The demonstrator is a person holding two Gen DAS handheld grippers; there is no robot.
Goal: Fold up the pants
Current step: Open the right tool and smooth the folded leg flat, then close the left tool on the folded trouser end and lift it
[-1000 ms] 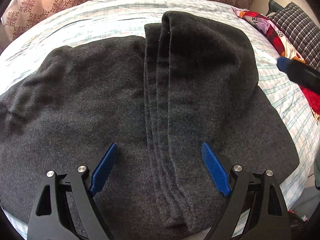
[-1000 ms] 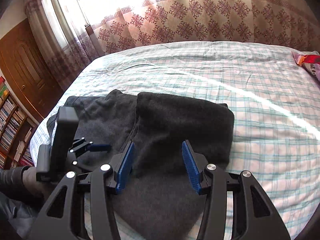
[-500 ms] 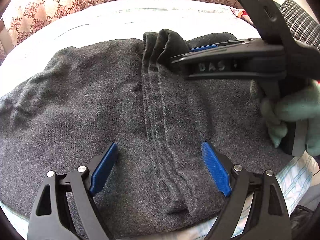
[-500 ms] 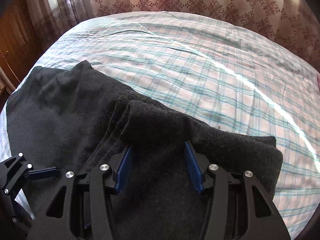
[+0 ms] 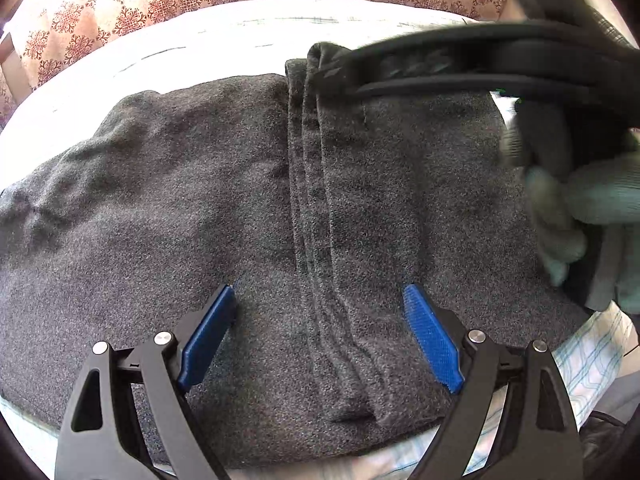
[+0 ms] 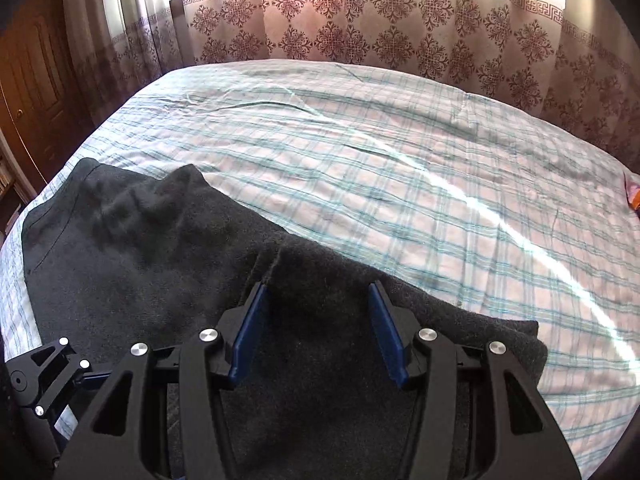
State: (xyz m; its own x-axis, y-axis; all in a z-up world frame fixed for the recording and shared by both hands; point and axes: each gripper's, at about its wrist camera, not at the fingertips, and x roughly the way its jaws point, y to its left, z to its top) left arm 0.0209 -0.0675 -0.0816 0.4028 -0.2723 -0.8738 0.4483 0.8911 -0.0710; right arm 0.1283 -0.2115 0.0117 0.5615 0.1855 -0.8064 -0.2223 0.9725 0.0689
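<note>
No readable text, label, brand, number or sign is seen in either view; only ornamental patterns are printed on the beige patterned curtain (image 6: 400, 28).

The right gripper (image 6: 316, 328) has swung in from the right over the pants' (image 5: 200, 220) far folded edge, jaws apart around the thick fold, its gloved hand (image 5: 580, 208) now near.

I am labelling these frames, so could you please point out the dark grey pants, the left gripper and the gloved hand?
dark grey pants (image 5: 168, 216), left wrist view, flat single layer left of the fold.
left gripper (image 5: 320, 328), left wrist view, midway between its blue pads.
gloved hand (image 5: 592, 200), left wrist view, pale green knuckles.
</note>
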